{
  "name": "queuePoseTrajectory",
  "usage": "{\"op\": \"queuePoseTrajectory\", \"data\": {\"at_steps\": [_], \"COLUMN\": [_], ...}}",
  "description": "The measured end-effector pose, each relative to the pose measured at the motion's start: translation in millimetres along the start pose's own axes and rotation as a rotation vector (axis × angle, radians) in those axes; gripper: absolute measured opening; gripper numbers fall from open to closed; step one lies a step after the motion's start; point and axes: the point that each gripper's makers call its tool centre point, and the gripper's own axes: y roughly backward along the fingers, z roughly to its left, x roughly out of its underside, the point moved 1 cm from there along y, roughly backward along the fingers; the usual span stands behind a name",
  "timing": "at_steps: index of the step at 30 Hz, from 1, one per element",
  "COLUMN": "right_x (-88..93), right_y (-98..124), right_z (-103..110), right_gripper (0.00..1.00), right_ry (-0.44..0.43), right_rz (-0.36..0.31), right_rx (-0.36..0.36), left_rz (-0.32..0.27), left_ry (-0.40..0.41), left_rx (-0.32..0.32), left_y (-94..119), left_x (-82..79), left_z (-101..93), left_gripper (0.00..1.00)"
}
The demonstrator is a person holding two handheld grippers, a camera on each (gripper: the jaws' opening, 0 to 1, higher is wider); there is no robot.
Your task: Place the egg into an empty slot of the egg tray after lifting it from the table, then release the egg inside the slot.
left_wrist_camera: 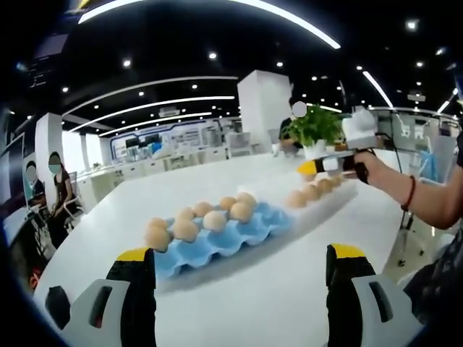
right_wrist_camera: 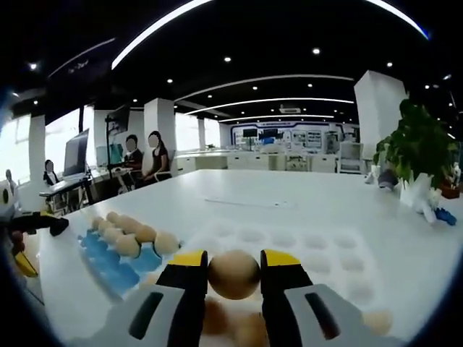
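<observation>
My right gripper is clamped on a smooth brown egg, its yellow-tipped jaws pressing the egg's two sides. Just beyond and below it lies a white moulded egg tray with empty slots on the white bench; a blue egg tray half filled with eggs sits off to its left. I judge the shell light, slick and brittle, so I want the squeeze gentle, across the widest part. My left gripper hangs with jaws apart, short of the blue tray.
</observation>
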Motion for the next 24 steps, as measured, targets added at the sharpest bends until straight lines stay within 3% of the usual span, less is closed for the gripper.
{"op": "queuePoseTrajectory", "data": {"at_steps": [24], "right_x": [-5.1], "right_y": [-27.8], "right_z": [75.1], "right_gripper": [0.29], "right_ry": [0.052], "right_rz": [0.003], "right_rx": [-0.162], "left_rz": [0.004], "left_ry": [-0.006], "left_rx": [-0.008], "left_y": [4.9], "left_x": [0.4], "left_z": [7.3], "left_gripper": [1.0]}}
